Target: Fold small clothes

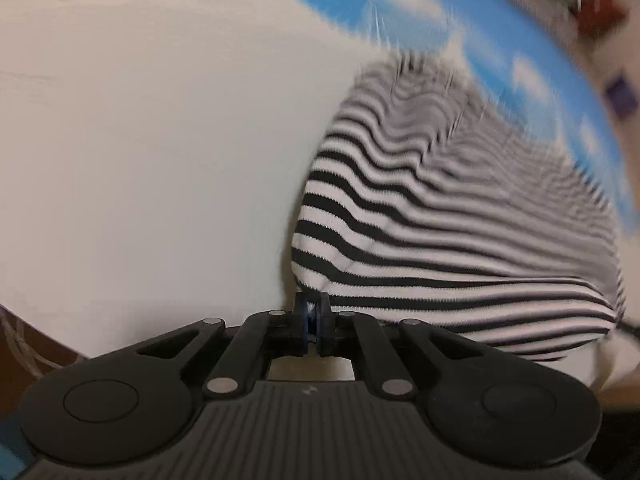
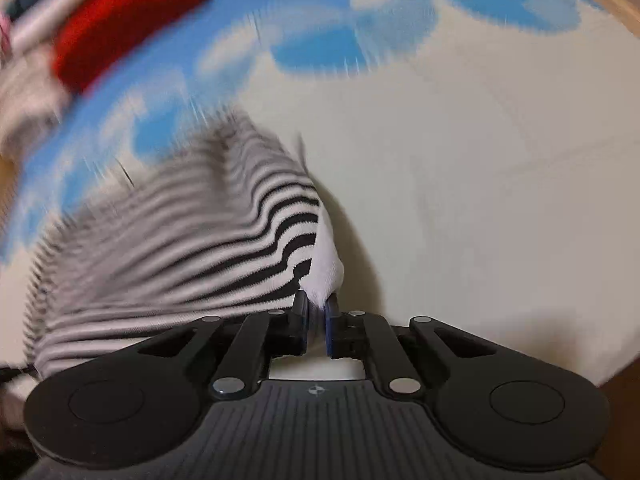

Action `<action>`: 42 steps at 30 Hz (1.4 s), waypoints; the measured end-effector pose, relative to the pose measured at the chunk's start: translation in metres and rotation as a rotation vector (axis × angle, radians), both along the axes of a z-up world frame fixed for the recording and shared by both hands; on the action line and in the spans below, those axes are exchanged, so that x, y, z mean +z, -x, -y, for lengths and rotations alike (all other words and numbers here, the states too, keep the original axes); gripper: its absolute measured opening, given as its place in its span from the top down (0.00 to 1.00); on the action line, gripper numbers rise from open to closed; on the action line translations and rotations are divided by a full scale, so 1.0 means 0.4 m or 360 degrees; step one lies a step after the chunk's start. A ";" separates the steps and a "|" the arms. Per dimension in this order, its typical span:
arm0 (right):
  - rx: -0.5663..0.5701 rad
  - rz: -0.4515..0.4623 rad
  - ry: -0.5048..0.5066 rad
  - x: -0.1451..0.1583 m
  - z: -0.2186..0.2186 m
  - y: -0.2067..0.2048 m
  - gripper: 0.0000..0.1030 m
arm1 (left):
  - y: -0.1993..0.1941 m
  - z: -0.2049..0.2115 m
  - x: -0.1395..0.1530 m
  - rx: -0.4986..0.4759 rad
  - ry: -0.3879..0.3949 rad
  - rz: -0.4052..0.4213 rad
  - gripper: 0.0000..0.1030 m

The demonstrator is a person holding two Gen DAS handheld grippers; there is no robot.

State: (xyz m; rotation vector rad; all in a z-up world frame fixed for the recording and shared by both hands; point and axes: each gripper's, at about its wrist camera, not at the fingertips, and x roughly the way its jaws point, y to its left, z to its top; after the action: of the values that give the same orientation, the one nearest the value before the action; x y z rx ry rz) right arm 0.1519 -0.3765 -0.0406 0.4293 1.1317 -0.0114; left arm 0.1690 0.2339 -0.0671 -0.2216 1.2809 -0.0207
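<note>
One striped garment on the white surface; left claw and right claw each pinch a corner

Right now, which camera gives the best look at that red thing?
The right wrist view: the red thing fills its top left corner, blurred, beyond the striped garment. The left wrist view shows only small red smears at its top right.
</note>
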 end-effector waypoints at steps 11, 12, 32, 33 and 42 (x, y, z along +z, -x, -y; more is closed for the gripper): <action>0.0043 0.0372 0.0218 0.086 -0.052 0.036 0.82 | -0.002 0.041 0.105 0.0007 0.0049 0.0342 0.84; 0.0120 0.0408 0.0158 0.088 -0.064 0.037 0.80 | -0.005 0.062 0.103 -0.0058 0.0044 0.0353 0.84; 0.0354 0.0622 0.0304 0.101 -0.272 -0.021 0.56 | -0.005 0.175 0.103 -0.0078 -0.0188 0.0274 0.74; 0.0361 0.0612 0.0286 0.097 -0.292 -0.032 0.56 | -0.017 0.194 0.094 -0.0072 -0.0183 0.0282 0.74; 0.0587 0.0132 0.0634 -0.045 -0.473 -0.122 0.49 | -0.035 0.292 0.092 -0.0163 -0.0171 0.0341 0.70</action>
State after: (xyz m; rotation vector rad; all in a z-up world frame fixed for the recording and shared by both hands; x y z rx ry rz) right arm 0.2007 -0.1874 -0.0587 -0.1351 1.0814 0.1012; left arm 0.1829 0.1171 -0.0305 -0.0593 1.0756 -0.0614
